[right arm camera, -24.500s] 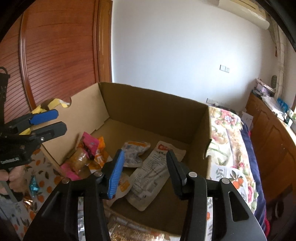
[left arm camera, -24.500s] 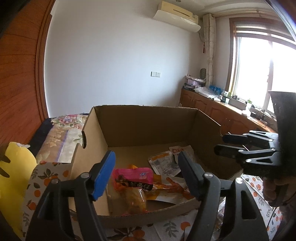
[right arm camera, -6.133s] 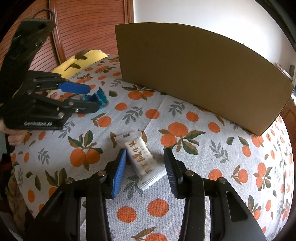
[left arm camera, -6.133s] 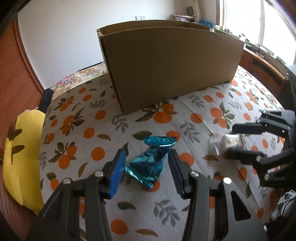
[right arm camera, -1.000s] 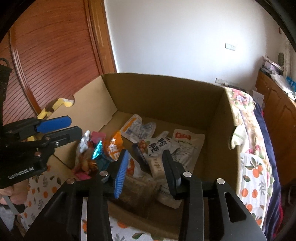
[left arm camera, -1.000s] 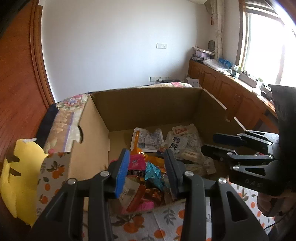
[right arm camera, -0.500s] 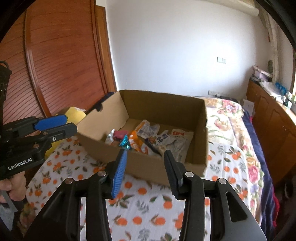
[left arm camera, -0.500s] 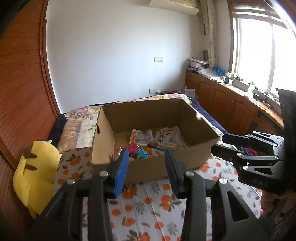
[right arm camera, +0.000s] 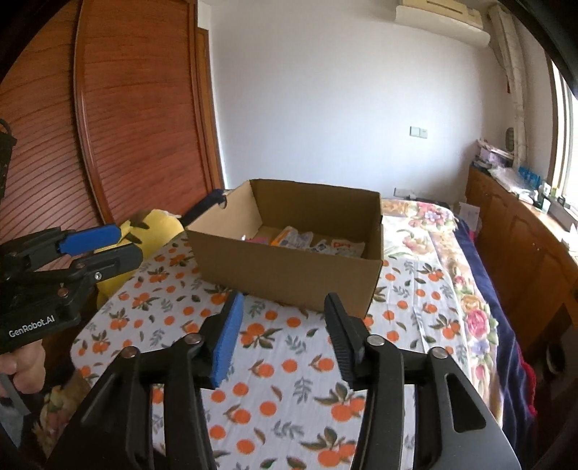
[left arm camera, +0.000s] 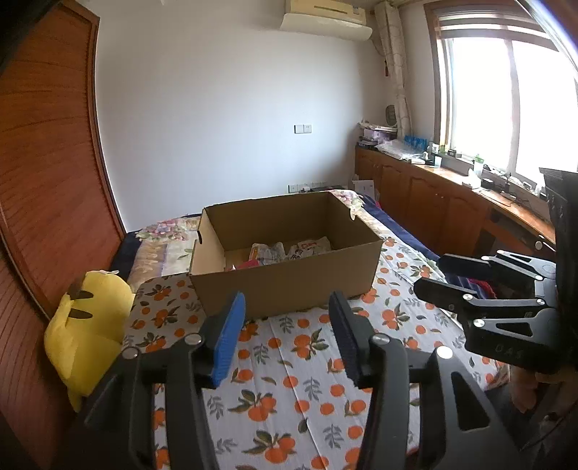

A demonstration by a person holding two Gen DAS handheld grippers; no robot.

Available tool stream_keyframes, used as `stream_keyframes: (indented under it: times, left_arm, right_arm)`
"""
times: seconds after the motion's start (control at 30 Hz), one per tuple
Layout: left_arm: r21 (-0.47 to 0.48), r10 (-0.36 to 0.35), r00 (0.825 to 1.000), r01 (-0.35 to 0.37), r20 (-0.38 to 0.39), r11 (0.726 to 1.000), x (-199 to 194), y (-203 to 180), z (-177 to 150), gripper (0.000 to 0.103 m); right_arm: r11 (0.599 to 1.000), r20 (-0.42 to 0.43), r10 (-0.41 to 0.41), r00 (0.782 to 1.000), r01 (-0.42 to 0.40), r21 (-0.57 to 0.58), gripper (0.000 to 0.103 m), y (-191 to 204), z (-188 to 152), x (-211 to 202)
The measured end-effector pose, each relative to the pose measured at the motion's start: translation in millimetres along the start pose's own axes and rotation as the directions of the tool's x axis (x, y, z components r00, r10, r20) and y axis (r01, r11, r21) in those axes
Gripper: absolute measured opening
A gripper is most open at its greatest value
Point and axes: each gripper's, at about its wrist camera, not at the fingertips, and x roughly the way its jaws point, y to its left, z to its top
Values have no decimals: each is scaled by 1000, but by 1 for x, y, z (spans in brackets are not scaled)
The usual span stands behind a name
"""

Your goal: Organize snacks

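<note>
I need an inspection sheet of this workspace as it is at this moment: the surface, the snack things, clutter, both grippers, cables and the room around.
Surface: orange-print cloth over a bed; no loose snacks seen on it.
Job's things: open cardboard box on the cloth, snack packets inside it.
Clutter: yellow plush toy at the cloth's left edge.
Grippers: left gripper open, empty, held back from the box; right gripper open, empty, also back from the box.
Cables: nothing seen.
Surroundings: wooden door, air conditioner, window, cabinets with small items on top.
</note>
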Motion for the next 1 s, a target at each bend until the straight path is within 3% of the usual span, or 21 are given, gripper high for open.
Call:
stream_keyframes:
  times: [0.13, 0.3, 0.43, 0.6, 0.7, 0.9, 1.0]
  left_arm:
    - [-6, 11, 1000, -11, 12, 1000, -17, -3, -8, 51]
    - [-2, 44, 999, -44, 31, 999, -40, -9, -20, 53]
    - [-23, 61, 997, -60, 53, 998, -54, -11, -28, 70]
    - [-32, 79, 995, -77, 59, 997, -69, -12, -39, 74]
    - [-36, 81, 995, -79, 64, 996, -77, -14, -44, 84]
    - [-43, 100, 991, -96, 94, 994, -90, -17, -54, 103]
    - [-60, 88, 991, -82, 97, 995, -95, -16, -57, 103]
  right_arm:
    - [1000, 33, -26, 999, 26, -3, 62, 5, -10, -22]
    - [999, 58, -42, 997, 42, 4, 70, 6, -22, -46]
    - [998, 80, -61, 995, 60, 8, 82, 8, -32, -63]
    - [997, 99, -80, 992, 81, -2, 92, 12, -43, -82]
    - [997, 105, -78, 991, 79, 1, 103, 13, -49, -90]
    - [996, 113, -94, 989, 93, 9, 103, 16, -59, -101]
    - [994, 121, -105, 987, 106, 4, 103, 21, -65, -106]
